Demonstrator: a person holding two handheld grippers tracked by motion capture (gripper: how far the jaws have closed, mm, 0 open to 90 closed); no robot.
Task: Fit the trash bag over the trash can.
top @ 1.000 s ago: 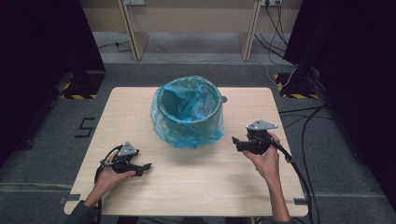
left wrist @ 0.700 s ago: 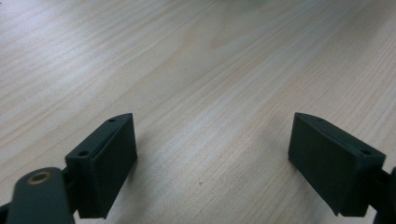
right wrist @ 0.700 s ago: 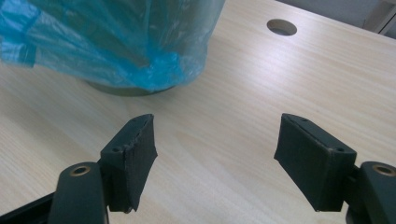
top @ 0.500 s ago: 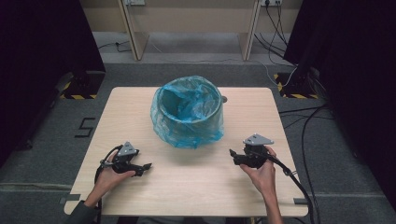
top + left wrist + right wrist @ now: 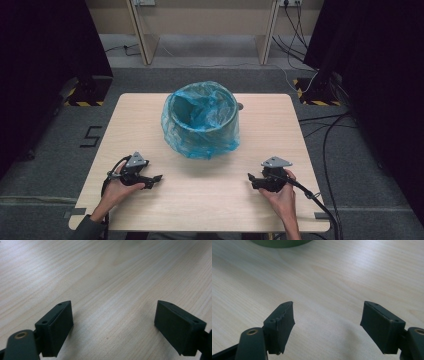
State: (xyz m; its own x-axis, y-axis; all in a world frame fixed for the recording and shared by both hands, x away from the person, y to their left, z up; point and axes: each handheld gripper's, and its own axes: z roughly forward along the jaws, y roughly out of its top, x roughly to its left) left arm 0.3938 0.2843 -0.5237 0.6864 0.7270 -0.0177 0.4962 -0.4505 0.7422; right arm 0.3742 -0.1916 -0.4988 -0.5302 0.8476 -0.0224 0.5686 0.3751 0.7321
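While both of my grippers rest low over the near part of the pale wooden tabletop (image 5: 210,200), their jaws stand wide apart with nothing but bare wood grain between them. Seen from the high view, my left gripper (image 5: 156,178) lies at about seven o'clock from the middle of the tabletop, held in my left hand (image 5: 117,187), with its grey three-cornered plate on top and its jaws pointing toward three o'clock. My right gripper (image 5: 251,181) lies at about five o'clock, held in my right hand (image 5: 281,192), its jaws pointing toward nine o'clock, so the two face each other across a bare stretch of wood and stay well apart. A black cable (image 5: 320,202) trails from the right gripper toward the near right corner of the tabletop. At about twelve o'clock from the middle stands a round bin (image 5: 202,120) lined with a blue plastic bag (image 5: 197,145), whose loose film is folded over the rim and hangs crumpled down the outside to the wood. The bin is well apart from both grippers. Looking along my right gripper's own jaws, I see a dark green curved edge at the far top of that view; whether it is the foot of the bin I cannot tell for certain.
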